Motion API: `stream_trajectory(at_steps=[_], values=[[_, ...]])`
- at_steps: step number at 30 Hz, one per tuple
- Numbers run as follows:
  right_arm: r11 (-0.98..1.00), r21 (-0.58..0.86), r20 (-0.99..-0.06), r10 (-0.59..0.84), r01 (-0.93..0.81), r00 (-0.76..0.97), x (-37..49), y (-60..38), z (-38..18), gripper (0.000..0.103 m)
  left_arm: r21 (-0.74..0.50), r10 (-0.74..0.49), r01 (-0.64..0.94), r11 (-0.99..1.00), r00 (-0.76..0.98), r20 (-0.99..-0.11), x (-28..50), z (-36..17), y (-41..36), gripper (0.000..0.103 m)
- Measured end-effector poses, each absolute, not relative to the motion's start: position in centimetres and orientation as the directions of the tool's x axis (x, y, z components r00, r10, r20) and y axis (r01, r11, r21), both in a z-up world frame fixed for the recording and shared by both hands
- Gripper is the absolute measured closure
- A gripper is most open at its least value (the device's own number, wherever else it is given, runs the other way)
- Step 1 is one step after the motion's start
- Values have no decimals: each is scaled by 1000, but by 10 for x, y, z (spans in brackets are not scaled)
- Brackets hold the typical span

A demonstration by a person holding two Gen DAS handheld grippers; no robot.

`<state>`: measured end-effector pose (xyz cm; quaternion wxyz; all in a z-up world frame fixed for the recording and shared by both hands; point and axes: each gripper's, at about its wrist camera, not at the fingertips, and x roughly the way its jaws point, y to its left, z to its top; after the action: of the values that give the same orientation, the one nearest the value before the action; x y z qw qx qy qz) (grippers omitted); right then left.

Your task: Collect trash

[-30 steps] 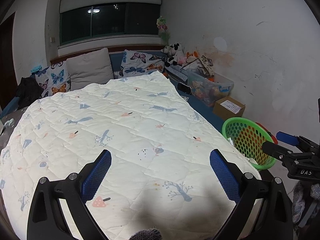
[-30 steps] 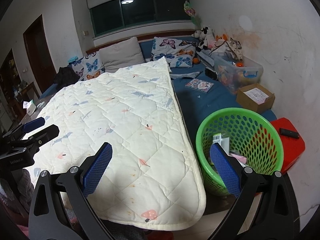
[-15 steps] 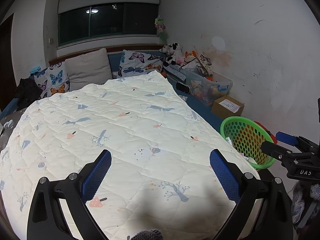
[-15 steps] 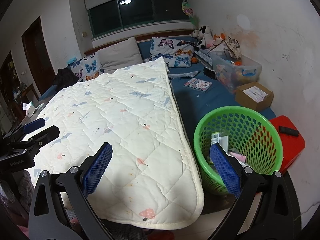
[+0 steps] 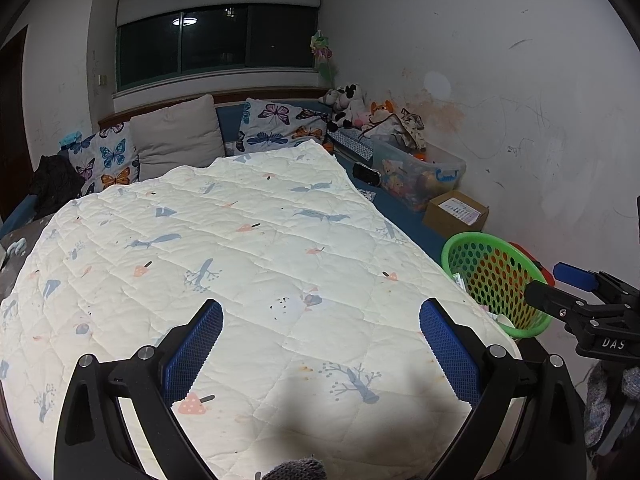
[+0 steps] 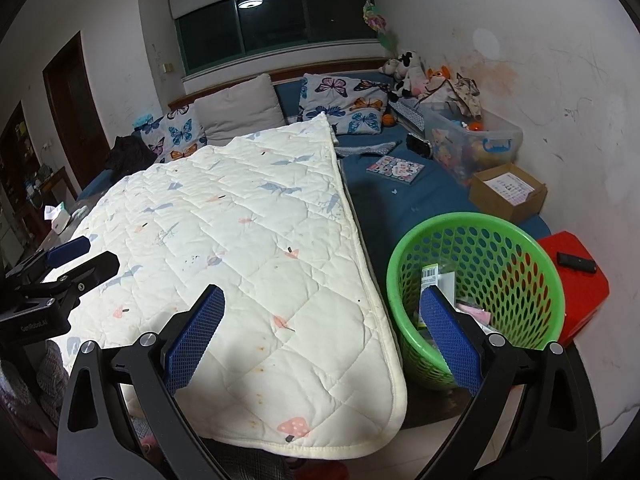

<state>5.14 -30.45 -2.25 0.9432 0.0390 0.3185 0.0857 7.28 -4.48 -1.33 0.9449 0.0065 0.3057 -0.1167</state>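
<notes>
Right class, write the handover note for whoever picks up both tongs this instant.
Left tongs: open, empty, over the quilt.
Right tongs: open, empty, over the quilt's edge beside the green basket.
Basket stands at the bed's foot corner, next to a red box; it already holds wrappers and paper.
Left to do: no loose trash shows on the quilt; check the blue sheet before stopping.
</notes>
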Motion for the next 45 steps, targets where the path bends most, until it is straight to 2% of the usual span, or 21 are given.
stream_trajectory(at_steps=[45], values=[[982,133,-600,188,-135,778,54,-305,-22,6,-65,-213,216,974,785,-581,75,-15,-40,7]])
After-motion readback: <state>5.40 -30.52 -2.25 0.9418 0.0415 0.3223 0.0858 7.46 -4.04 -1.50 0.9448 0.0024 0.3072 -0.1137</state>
